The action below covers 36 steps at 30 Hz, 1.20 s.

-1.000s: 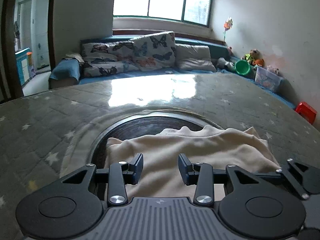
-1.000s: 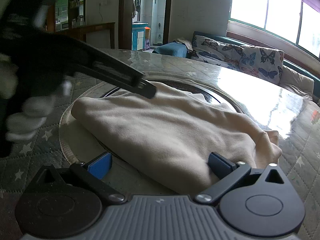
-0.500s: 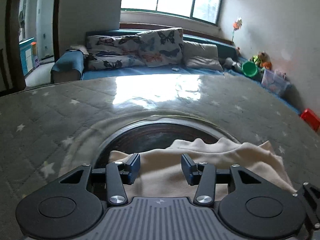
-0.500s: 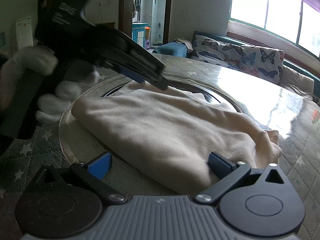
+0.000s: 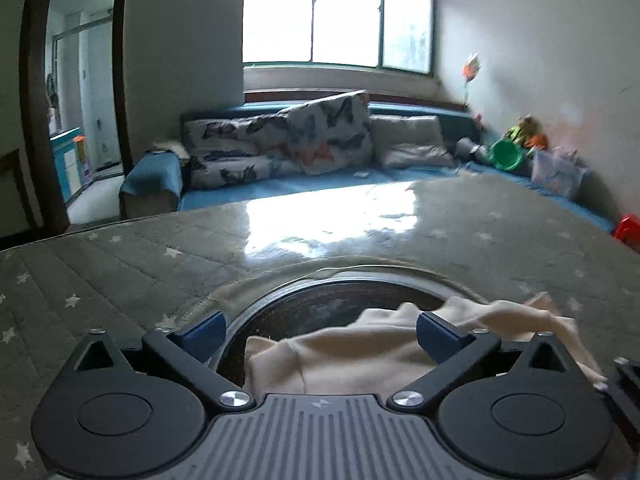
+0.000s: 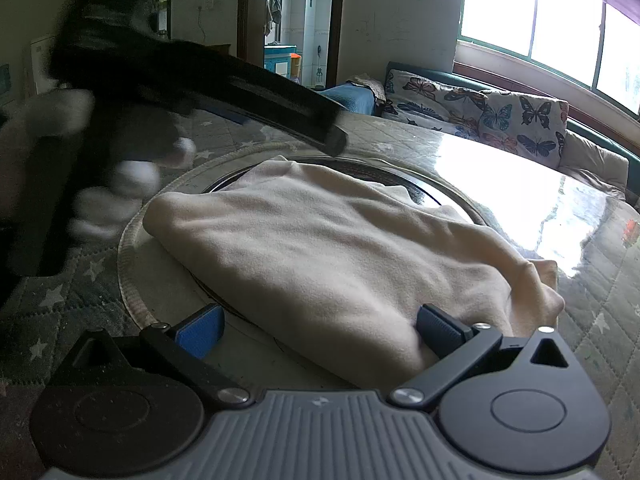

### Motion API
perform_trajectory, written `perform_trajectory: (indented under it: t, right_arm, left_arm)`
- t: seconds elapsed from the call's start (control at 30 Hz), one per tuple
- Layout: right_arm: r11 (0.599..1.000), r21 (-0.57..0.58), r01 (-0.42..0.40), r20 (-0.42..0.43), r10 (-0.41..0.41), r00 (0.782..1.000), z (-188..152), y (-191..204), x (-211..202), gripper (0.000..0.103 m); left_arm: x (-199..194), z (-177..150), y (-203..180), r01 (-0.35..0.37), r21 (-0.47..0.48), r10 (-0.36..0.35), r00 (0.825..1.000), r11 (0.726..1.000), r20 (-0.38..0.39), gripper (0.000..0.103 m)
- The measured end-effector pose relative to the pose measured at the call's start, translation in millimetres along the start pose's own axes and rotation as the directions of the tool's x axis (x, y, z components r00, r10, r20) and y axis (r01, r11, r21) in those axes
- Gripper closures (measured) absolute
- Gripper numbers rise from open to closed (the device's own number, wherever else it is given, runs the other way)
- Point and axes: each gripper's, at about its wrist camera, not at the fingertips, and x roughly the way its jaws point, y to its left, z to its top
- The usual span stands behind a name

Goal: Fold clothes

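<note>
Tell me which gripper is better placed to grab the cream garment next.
Right. The right gripper sits low with open jaws at the near edge of the garment. The left gripper, also open, hovers above the far side.

Home living room. Ahead of the left gripper: blue sofa [image 5: 280, 188] with butterfly-print cushions [image 5: 328, 136] under a wide window [image 5: 336, 16]. Toys and a green bucket [image 5: 507, 155] in the far-right corner. Doorway [image 5: 86, 92] far left, possibly to a kitchen; too blurred to confirm.
</note>
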Motion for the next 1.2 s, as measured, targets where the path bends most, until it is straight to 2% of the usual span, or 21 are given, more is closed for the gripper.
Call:
perform_trajectory:
  t: [0.37, 0.47, 0.6, 0.7, 0.8, 1.03, 1.2]
  right_arm:
    - [1.0, -0.002, 0.002, -0.001, -0.002, 1.0, -0.1, -0.1, 1.2, 0.0]
    - [1.0, -0.002, 0.002, -0.001, -0.002, 1.0, -0.1, -0.3, 1.5, 0.0]
    - [1.0, -0.002, 0.003, 0.0, -0.003, 1.0, -0.1, 0.1, 2.1, 0.0]
    - [1.0, -0.002, 0.003, 0.0, -0.003, 1.0, 0.0, 0.7, 2.6, 0.0]
    - [1.0, -0.002, 0.003, 0.0, -0.003, 1.0, 0.0, 1.1, 2.5, 0.0]
    - [1.0, -0.002, 0.005, 0.0, -0.005, 1.0, 0.1, 2.2, 3.3, 0.0]
    - [1.0, -0.002, 0.005, 0.0, -0.005, 1.0, 0.1, 2.3, 3.2, 0.0]
  left_arm:
    - [-49.9, -45.8, 1.1, 0.043, 0.039, -0.041, 0.998, 0.998, -0.048, 0.0]
    - [-48.0, -51.5, 3.3, -0.045, 0.021, 0.046, 0.998, 0.999, -0.044, 0.0]
    - [-40.4, -48.7, 16.7, -0.101, -0.054, 0.097, 0.993, 0.993, -0.059, 0.0]
    - [-28.3, -54.9, 20.3, -0.198, -0.007, 0.196, 0.974, 0.98, -0.116, 0.0]
    - [-30.4, -60.5, 26.4, -0.203, -0.043, 0.196, 0.972, 0.978, -0.133, 0.0]
    - [-48.6, -50.2, 21.7, -0.185, -0.079, 0.179, 0.981, 0.98, -0.076, 0.0]
    - [-39.8, -65.0, 26.2, -0.221, -0.045, 0.212, 0.964, 0.974, -0.159, 0.0]
